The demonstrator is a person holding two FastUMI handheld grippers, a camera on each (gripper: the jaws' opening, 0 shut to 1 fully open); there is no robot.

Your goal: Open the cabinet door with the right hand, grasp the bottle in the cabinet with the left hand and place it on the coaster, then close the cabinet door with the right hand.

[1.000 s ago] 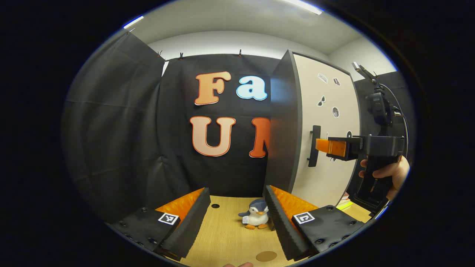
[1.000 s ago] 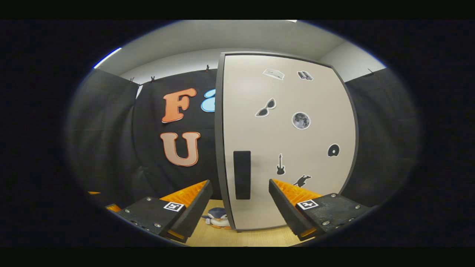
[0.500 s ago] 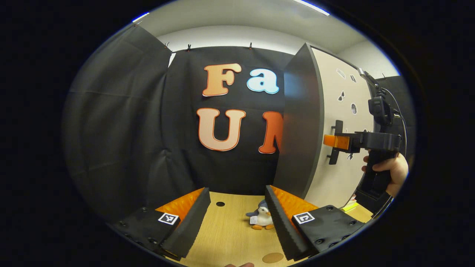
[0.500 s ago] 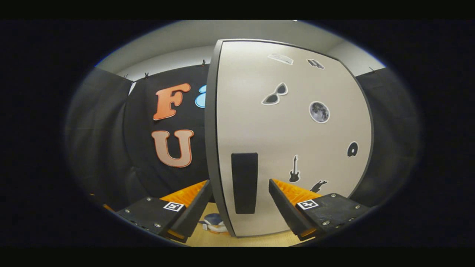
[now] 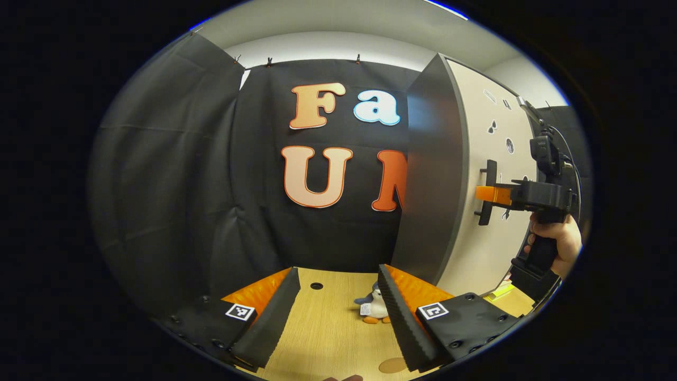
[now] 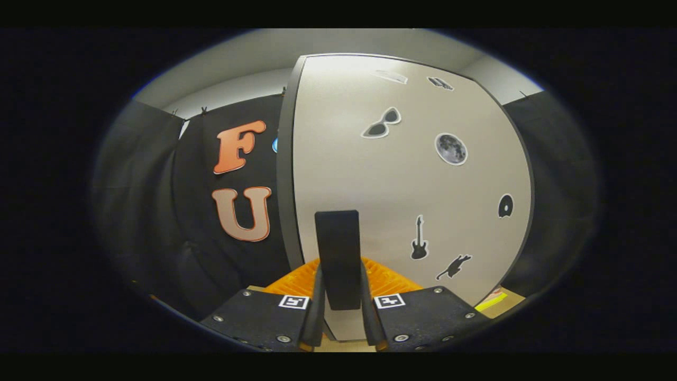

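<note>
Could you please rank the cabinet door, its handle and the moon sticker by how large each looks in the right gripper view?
1. cabinet door
2. handle, clamped by the right hand-held gripper; nearness inflates it
3. moon sticker

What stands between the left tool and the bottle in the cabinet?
The cabinet door is closed, so it blocks the way. The right tool grips its handle. The left tool hangs open above the table.
</note>
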